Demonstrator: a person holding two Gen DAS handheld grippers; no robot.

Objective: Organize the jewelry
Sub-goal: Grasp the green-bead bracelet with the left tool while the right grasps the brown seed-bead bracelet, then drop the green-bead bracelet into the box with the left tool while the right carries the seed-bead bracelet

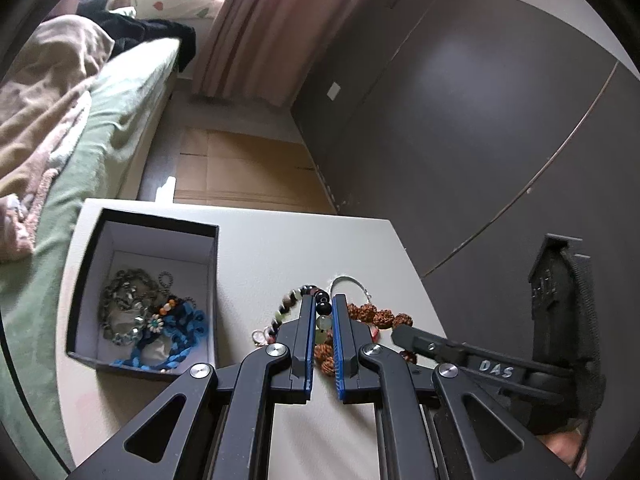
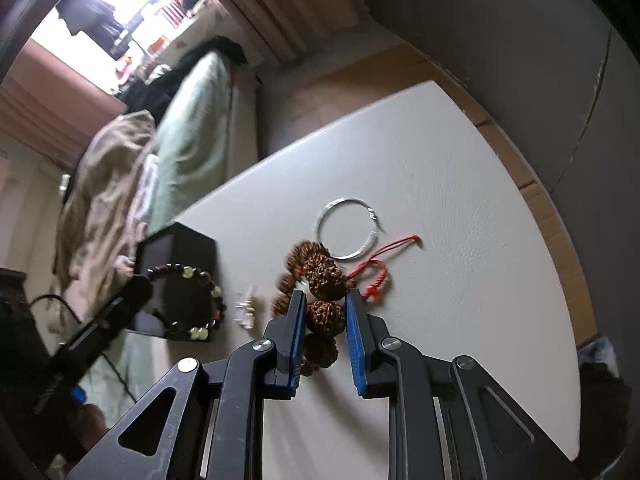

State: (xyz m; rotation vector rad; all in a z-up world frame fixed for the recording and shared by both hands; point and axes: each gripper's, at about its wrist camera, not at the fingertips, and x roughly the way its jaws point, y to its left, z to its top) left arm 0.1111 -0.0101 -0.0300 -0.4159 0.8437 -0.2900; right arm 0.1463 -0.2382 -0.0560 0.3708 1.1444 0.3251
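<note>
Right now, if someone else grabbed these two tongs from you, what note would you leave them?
Left tongs: shut on the dark beaded bracelet, which hangs near the black box.
Right tongs: shut on the brown seed-bead bracelet, over the white table.
Done: chains and a blue piece already lie in the box.
Left: drop both bracelets into the box, then collect the silver bangle, the red cord and the small pale item still on the table.
</note>
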